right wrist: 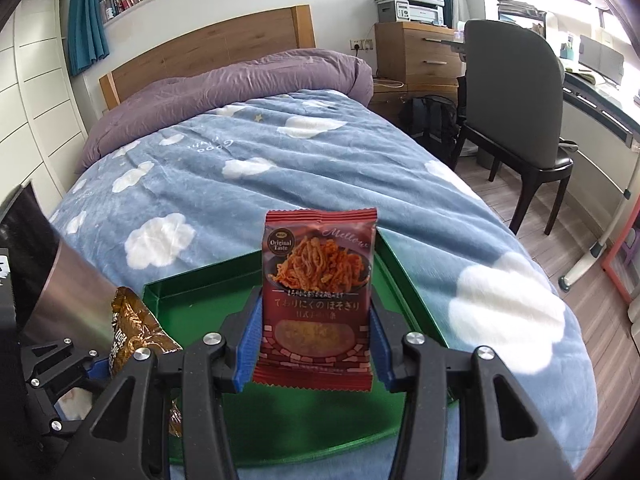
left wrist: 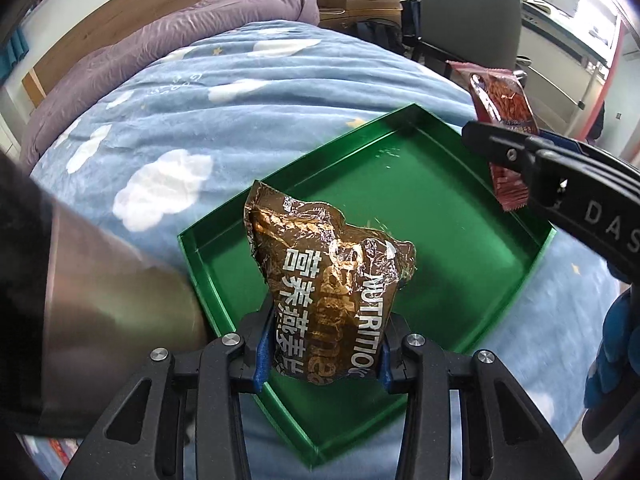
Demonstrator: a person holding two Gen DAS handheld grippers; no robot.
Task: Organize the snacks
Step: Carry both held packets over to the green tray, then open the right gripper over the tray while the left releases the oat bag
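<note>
Green tray (left wrist: pixel 516 280) on the bed (right wrist: pixel 320 168), floor bare, rims unobstructed. My left gripper (left wrist: pixel 324 354), angled steeply down, jaws clamping the brown foil bag (left wrist: pixel 328 280) over it. Right gripper (right wrist: pixel 314 354) grips the red snack packet (right wrist: pixel 318 292) above the tray's near side.

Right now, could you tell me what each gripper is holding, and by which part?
The left gripper clamps the brown packet at its lower end; the right gripper clamps the red packet by its lower side edges.
</note>
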